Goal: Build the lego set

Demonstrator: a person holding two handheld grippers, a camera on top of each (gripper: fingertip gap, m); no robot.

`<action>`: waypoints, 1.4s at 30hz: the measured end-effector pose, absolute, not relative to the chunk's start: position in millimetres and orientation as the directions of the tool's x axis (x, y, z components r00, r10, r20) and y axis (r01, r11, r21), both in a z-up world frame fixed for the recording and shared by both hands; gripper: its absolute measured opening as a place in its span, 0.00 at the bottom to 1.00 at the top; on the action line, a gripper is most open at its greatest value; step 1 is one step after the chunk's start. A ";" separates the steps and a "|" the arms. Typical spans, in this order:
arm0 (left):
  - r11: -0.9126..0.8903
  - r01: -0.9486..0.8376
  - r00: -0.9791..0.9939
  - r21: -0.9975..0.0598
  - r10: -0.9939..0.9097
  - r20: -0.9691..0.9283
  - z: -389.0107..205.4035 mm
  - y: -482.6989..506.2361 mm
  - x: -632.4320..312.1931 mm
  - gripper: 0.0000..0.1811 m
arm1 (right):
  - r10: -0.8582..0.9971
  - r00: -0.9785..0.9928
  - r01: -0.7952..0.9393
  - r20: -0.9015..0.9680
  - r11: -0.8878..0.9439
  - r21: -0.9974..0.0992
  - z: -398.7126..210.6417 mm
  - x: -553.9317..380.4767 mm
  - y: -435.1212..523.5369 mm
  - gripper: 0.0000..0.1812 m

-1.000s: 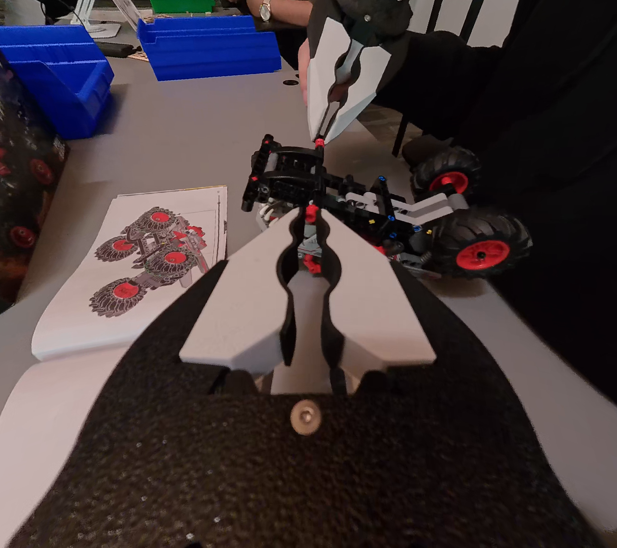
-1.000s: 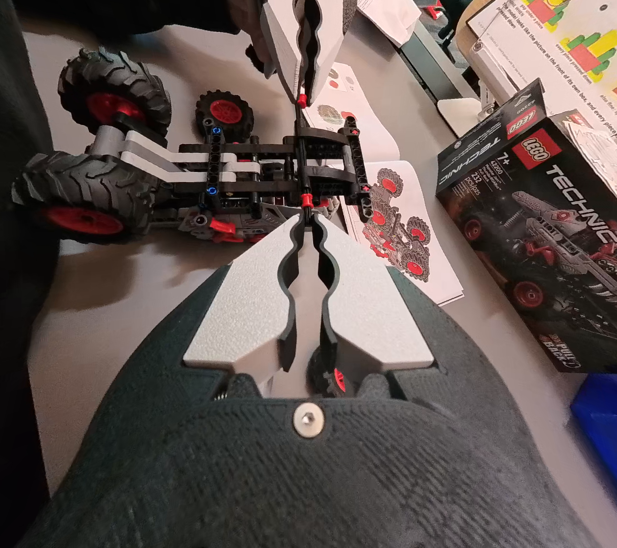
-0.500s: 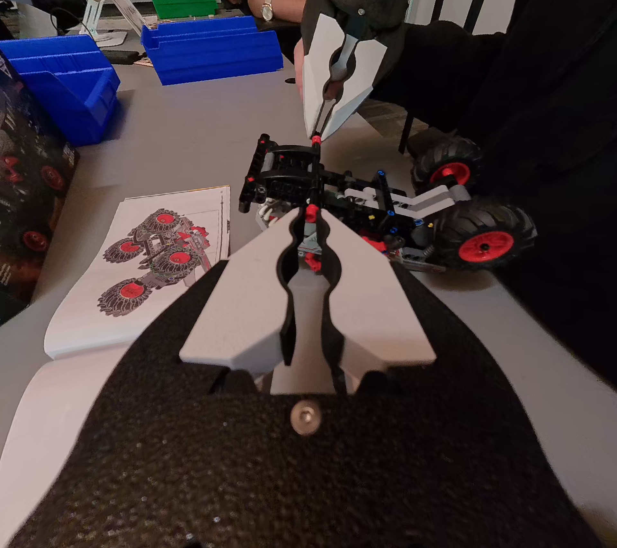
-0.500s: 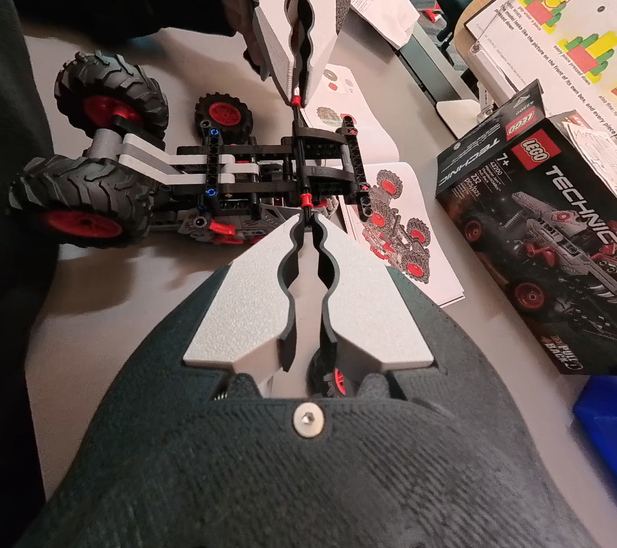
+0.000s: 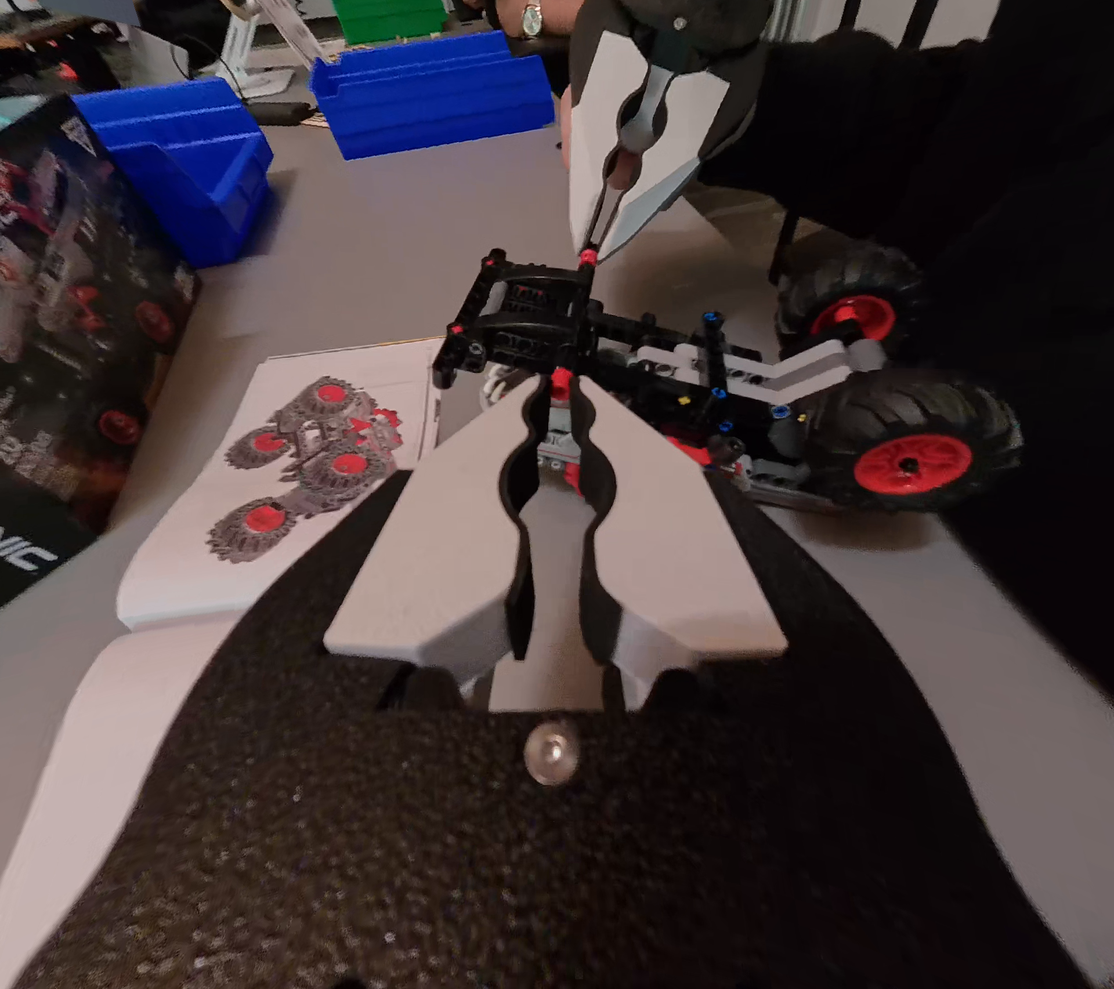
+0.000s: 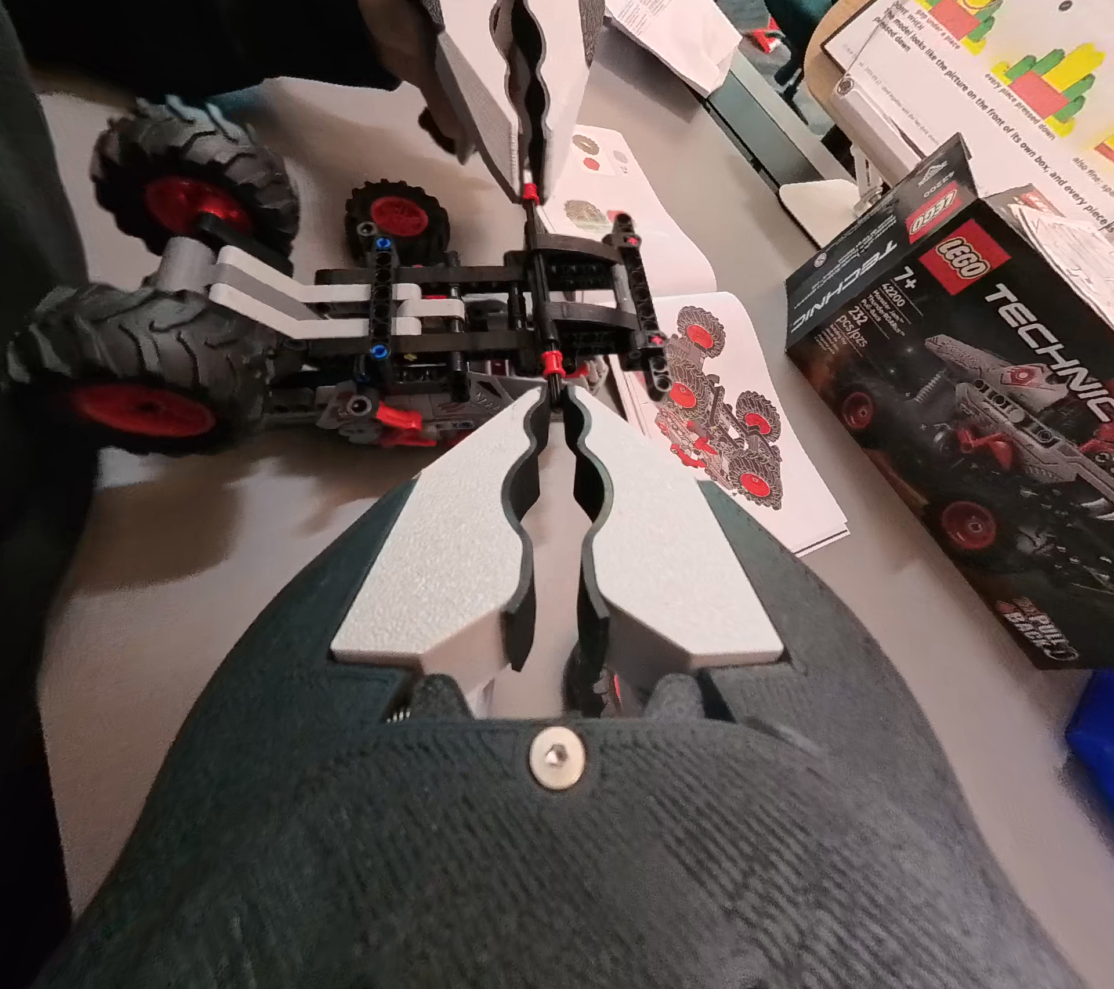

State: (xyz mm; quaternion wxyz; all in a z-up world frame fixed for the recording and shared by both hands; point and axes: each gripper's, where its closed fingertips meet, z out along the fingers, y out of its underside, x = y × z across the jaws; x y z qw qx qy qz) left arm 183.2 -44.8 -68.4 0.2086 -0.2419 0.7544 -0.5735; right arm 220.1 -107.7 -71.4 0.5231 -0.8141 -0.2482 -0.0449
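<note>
With the left gripper (image 5: 557,387) and right gripper (image 6: 556,396) each pinched shut on an opposite end of the black axle (image 6: 538,291) crossing the half-built truck chassis (image 6: 422,315) (mid-table, beside the instruction booklet (image 6: 711,417)), uneven squeezing could tilt the frame or pop a red bushing (image 6: 550,362) loose

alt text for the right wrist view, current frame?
Two grippers pinch opposite ends of a black axle through a half-built toy truck on a grey table: the right gripper at the near end, the left gripper at the far end. An open instruction booklet and the set's box lie to the right.
</note>
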 end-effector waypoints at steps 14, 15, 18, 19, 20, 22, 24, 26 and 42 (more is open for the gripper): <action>0.196 -0.084 -0.809 -0.977 -0.586 -0.048 -68.6 -50.0 189.1 0.02 | 0.350 0.895 0.395 0.277 -0.332 -0.856 -80.6 224.3 -107.7 0.01; 0.172 -0.117 -0.814 -0.978 -0.580 -0.004 -69.7 -50.9 189.3 0.02 | 0.357 0.890 0.407 0.283 -0.346 -0.845 -85.6 223.8 -107.1 0.01; 0.131 -0.130 -0.819 -0.983 -0.572 0.032 -69.8 -53.9 191.1 0.02 | 0.353 0.888 0.419 0.294 -0.360 -0.834 -92.0 224.2 -106.8 0.01; 0.142 -0.102 -0.823 -0.985 -0.569 0.003 -69.4 -55.5 190.5 0.02 | 0.351 0.896 0.398 0.273 -0.356 -0.846 -91.8 223.9 -107.2 0.01; 0.160 -0.074 -0.826 -0.984 -0.563 -0.030 -69.1 -57.2 189.5 0.02 | 0.343 0.901 0.384 0.266 -0.343 -0.857 -90.8 223.7 -106.8 0.01; 0.180 -0.062 -0.837 -0.982 -0.546 -0.047 -69.4 -60.5 187.4 0.02 | 0.326 0.908 0.370 0.263 -0.332 -0.868 -90.1 223.5 -104.7 0.01; 0.190 -0.067 -0.834 -0.980 -0.549 -0.050 -70.3 -60.0 188.3 0.02 | 0.326 0.910 0.363 0.258 -0.323 -0.874 -89.4 222.5 -103.5 0.01; 0.202 -0.078 -0.827 -0.976 -0.560 -0.049 -72.7 -57.4 189.6 0.02 | 0.337 0.910 0.349 0.243 -0.300 -0.888 -85.9 218.2 -102.4 0.01; 0.183 -0.077 -0.811 -0.980 -0.584 -0.046 -72.6 -51.8 181.3 0.02 | 0.367 0.893 0.362 0.260 -0.242 -0.900 -76.1 206.3 -101.3 0.01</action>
